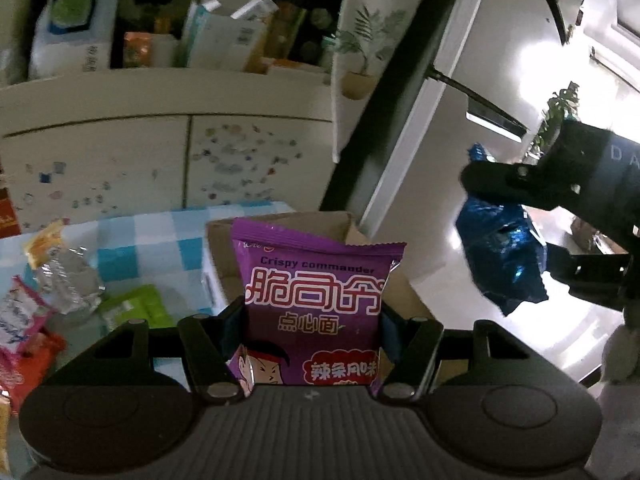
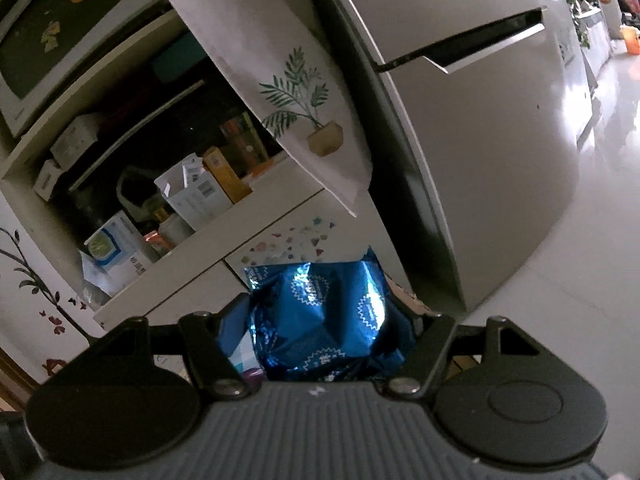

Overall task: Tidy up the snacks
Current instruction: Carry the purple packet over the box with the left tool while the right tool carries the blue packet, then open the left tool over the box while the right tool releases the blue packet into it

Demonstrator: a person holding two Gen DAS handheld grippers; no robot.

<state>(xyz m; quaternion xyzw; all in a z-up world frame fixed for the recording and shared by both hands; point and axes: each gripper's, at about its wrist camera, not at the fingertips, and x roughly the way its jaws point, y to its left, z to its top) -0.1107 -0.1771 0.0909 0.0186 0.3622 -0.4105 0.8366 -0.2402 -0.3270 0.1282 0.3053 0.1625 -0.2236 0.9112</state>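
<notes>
L gripper (image 1: pixel 314 320) clamped on purple snack pkt (image 1: pixel 316 304), held upright above open cardboard box (image 1: pixel 280 228) at edge of blue-check tablecloth (image 1: pixel 160 232). R gripper (image 2: pixel 320 320) clenched on crinkled blue foil bag (image 2: pixel 324 312) — seen from L cam hanging in air right of box, over floor. Loose snack pkts (image 1: pixel 132 306) on cloth at left; cabinet (image 1: pixel 160 152) behind.

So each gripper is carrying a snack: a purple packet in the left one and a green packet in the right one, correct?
Not quite: the right gripper carries a shiny blue packet, not a green one, as the right wrist view shows. The left gripper does carry the purple packet.
</notes>
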